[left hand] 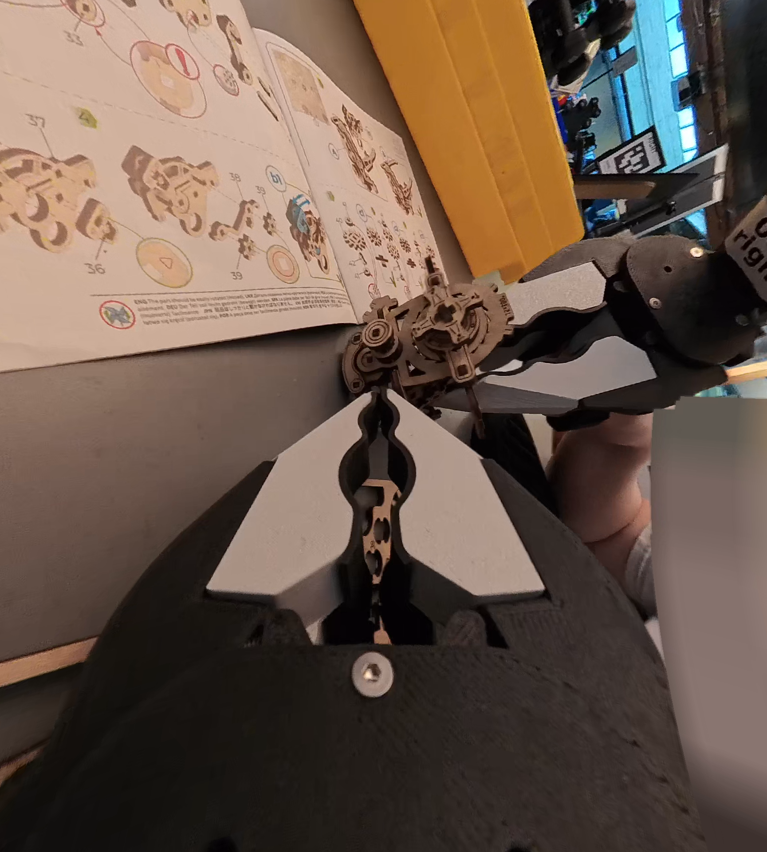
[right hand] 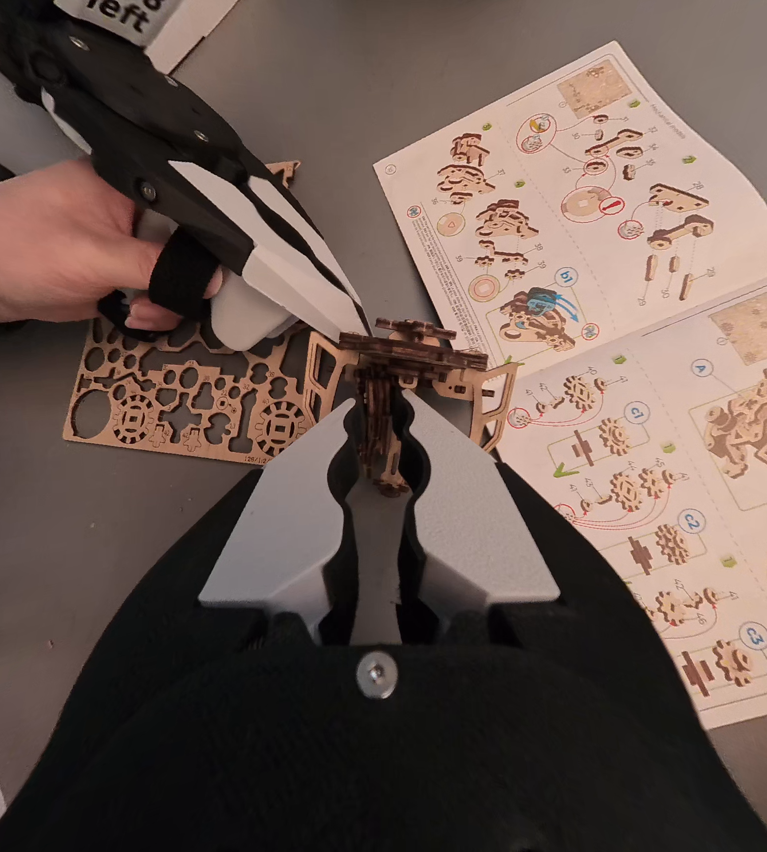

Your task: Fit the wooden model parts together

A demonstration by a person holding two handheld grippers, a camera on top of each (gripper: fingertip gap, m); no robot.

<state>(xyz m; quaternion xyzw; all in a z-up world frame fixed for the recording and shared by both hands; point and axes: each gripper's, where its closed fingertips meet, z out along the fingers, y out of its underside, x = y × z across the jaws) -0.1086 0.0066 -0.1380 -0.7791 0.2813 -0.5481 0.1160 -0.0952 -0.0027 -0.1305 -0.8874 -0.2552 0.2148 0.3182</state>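
My right gripper point(right hand: 377, 402) is shut on the stem of a dark wooden gear assembly point(right hand: 395, 357) and holds it above the grey table. In the left wrist view the same assembly point(left hand: 427, 336) shows its round cross-shaped face, with the right gripper point(left hand: 478, 355) clamped on it from the right. My left gripper point(left hand: 377, 395) is shut, and its tips touch the assembly's lower left edge. In the right wrist view the left gripper point(right hand: 362, 322) comes in from the upper left onto the assembly's top plate. I cannot tell whether a small part sits between its tips.
A punched-out wooden parts sheet point(right hand: 178, 405) lies on the grey table point(right hand: 95, 553), partly under the left hand point(right hand: 49, 244). An open instruction booklet point(right hand: 602, 276) lies to the right and also shows in the left wrist view point(left hand: 142, 184). A yellow bin point(left hand: 478, 129) stands beyond it.
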